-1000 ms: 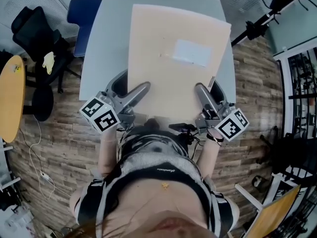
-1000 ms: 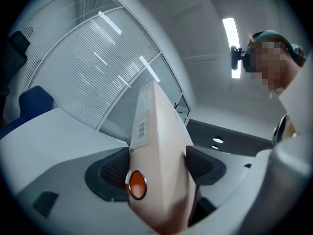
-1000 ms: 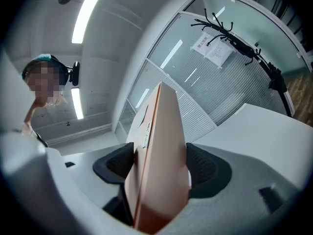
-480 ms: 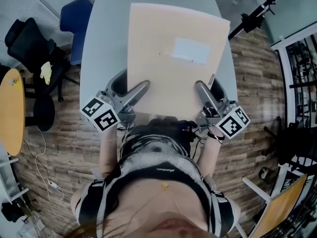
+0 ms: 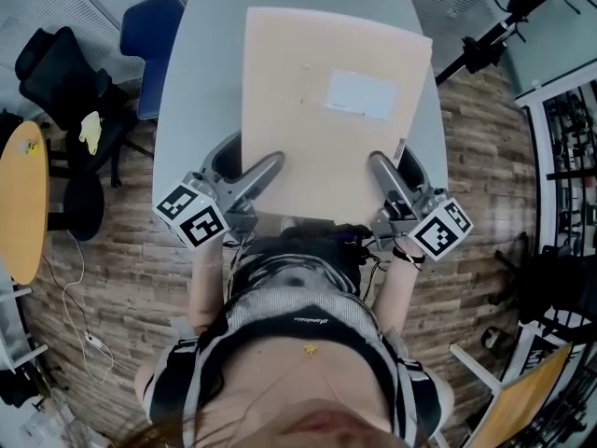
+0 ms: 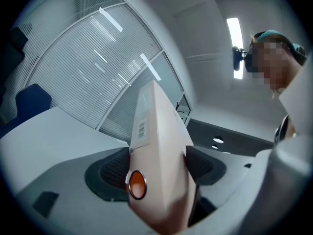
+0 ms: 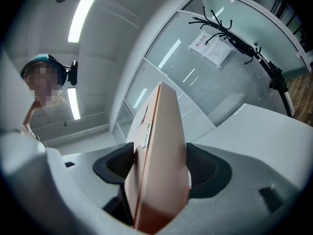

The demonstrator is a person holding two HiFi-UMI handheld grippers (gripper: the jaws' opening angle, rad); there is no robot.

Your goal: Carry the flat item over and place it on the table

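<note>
A flat tan cardboard box (image 5: 322, 110) with a pale label (image 5: 362, 95) is held level over the grey table (image 5: 191, 91). My left gripper (image 5: 263, 171) is shut on the box's near left edge, and my right gripper (image 5: 382, 171) is shut on its near right edge. In the left gripper view the box (image 6: 159, 155) stands edge-on between the dark pads, an orange sticker (image 6: 137, 184) facing the camera. The right gripper view shows the box (image 7: 159, 165) pinched the same way. I cannot tell whether the box touches the table.
A blue chair (image 5: 154, 40) stands at the table's far left corner, with a black office chair (image 5: 65, 91) beyond it. A round wooden tabletop (image 5: 20, 203) lies at the far left. A black stand (image 5: 485, 40) leans at the upper right. Wood floor surrounds the table.
The box and both grippers keep the same hold and place in view. The surroundings shift slightly as the head camera moves.
</note>
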